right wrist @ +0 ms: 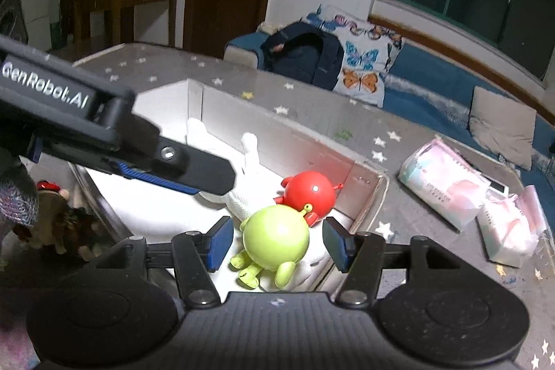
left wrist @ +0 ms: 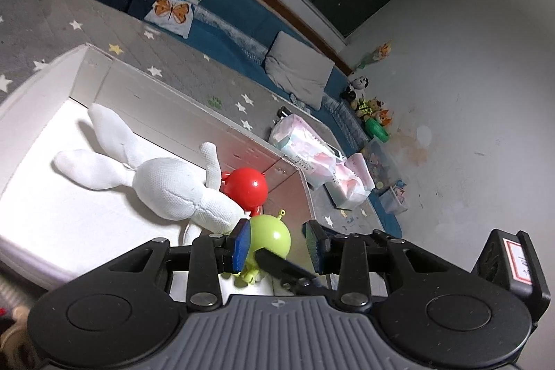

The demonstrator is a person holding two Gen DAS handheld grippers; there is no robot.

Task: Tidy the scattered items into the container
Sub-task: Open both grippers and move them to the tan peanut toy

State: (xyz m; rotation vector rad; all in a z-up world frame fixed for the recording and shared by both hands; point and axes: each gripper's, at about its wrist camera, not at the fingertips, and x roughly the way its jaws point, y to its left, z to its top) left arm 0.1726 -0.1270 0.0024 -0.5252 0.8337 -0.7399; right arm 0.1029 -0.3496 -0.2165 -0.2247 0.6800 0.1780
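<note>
Right gripper (right wrist: 277, 243) spread wide above the near end of the white box (right wrist: 367, 196), blue pads (right wrist: 222, 243) on either side of the green round toy (right wrist: 275, 236) with clear gaps, nothing gripped. Green toy lies inside the box at its near right corner, small legs pointing toward 6 o'clock, antenna toward 1 o'clock. Red round toy (right wrist: 310, 193) sits just beyond it at 1 o'clock, touching or nearly touching, close against the box's right wall. White plush rabbit (right wrist: 249, 155) lies at 10 o'clock from the green toy, partly hidden behind the left gripper's black finger, which crosses the right wrist view from 9 o'clock.

Left gripper (left wrist: 277, 243) also open, moderately wide, empty; green round toy (left wrist: 269, 236) shows between its pads (left wrist: 242, 245), below them in the box, contact not clear. A dark finger of the other tool crosses in front at 6 o'clock. Red round toy (left wrist: 246, 188) at 11 o'clock from the green one, white plush rabbit (left wrist: 166, 175) stretched toward 10 o'clock, ears toward the far wall of the white box (left wrist: 180, 99).

Box rests on a grey star-print mat (right wrist: 312, 106). Pink tissue packs (right wrist: 447, 182) on the mat at 3 o'clock, well apart from the box. Butterfly cushion (right wrist: 360, 58) and dark backpack (right wrist: 301, 54) on the blue sofa at 12 o'clock.
</note>
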